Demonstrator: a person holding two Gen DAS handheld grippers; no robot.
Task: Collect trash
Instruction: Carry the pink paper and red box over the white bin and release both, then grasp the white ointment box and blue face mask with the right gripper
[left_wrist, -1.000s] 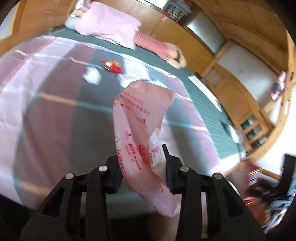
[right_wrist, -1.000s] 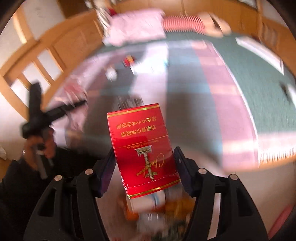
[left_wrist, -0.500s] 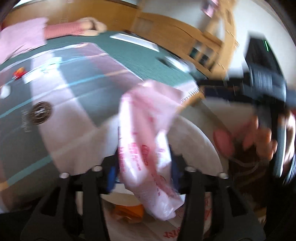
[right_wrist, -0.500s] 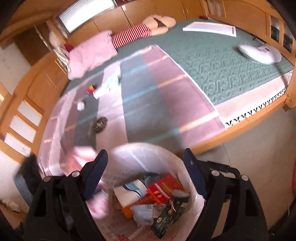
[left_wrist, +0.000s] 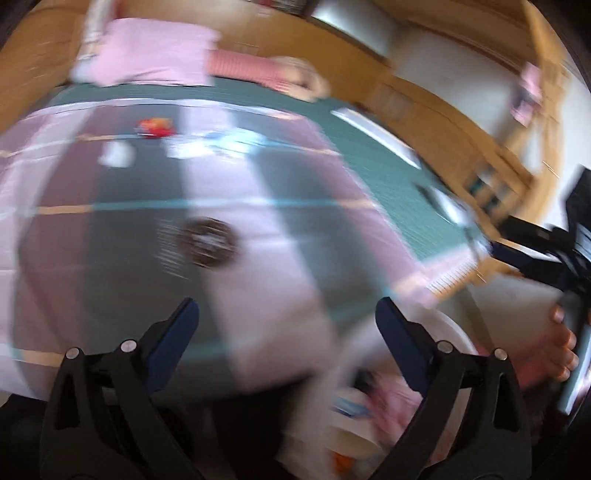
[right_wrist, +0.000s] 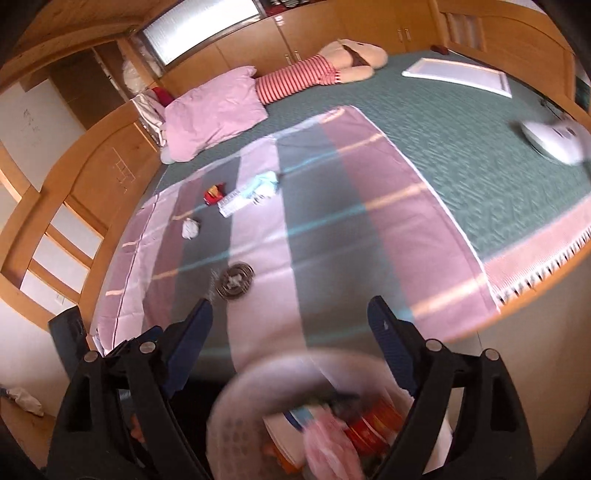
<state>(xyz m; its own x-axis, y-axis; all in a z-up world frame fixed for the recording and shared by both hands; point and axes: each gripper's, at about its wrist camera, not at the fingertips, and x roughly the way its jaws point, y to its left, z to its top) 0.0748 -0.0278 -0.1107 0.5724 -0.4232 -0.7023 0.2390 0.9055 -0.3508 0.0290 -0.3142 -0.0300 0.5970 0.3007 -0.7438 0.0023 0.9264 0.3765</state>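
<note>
The left gripper (left_wrist: 286, 317) stands wide with nothing between its blue pads; its jaws have just been opening, and the pink bag (left_wrist: 391, 397) lies in the bin (left_wrist: 456, 328) at the lower right of the left view, which is blurred. The right gripper (right_wrist: 288, 325) also stands wide and bare, its jaws just opened further, over the bin (right_wrist: 236, 398) at the bottom centre of the right view. Inside that bin the pink bag (right_wrist: 328, 446) lies next to a red pack (right_wrist: 373, 421) and other scraps too blurred to tell apart. At the right edge of the left view a hand (left_wrist: 550, 350) grips the handle of the other gripper. On the bed (right_wrist: 443, 122), a striped sheet (right_wrist: 388, 206) fills the middle of the right view and carries the trash still out: a round dark coil (right_wrist: 235, 279) just above the left pad, a crumpled white wad (right_wrist: 190, 229) further up and left, a small red wrapper (right_wrist: 214, 194), and just right of it a clear wrapper with pale blue scraps (right_wrist: 251, 192). In the left view the coil (left_wrist: 207, 242) sits centre left, the wad (left_wrist: 116, 157) and red wrapper (left_wrist: 155, 127) in the upper left. A pink pillow (right_wrist: 214, 110) lies at the head of the bed, upper left of the right view.
</note>
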